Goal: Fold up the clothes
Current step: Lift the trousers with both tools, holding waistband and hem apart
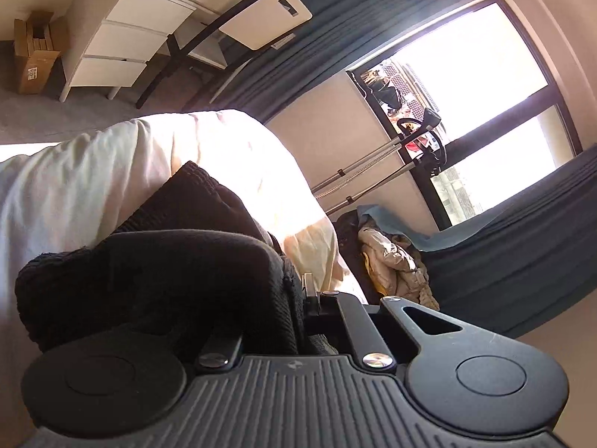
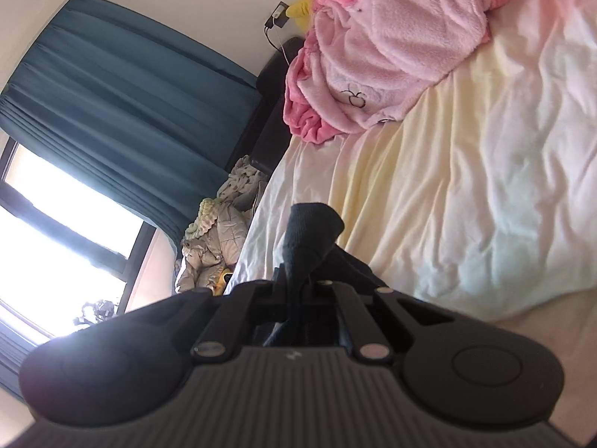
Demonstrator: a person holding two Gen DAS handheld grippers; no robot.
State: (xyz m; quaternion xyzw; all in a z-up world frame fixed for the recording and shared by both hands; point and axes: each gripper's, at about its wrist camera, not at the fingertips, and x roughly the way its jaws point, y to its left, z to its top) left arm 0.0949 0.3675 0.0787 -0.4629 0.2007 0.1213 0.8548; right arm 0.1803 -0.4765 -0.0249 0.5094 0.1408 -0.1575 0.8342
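A black knitted garment [image 1: 156, 261] is bunched over my left gripper [image 1: 298, 298], which is shut on its cloth; the fabric hides the left finger. In the right wrist view, my right gripper [image 2: 302, 280] is shut on another part of the black garment [image 2: 311, 235], which sticks up between the fingers. Both hold it above the cream bedsheet [image 2: 466, 194], which also shows in the left wrist view [image 1: 112, 171].
A pink fleece garment [image 2: 380, 56] lies heaped at the head of the bed. A beige padded jacket [image 2: 212, 242] lies on the floor by the bed and teal curtains [image 2: 123, 104]. A white drawer unit [image 1: 123, 37], a cardboard box [image 1: 33, 52] and a window [image 1: 477, 86] stand beyond.
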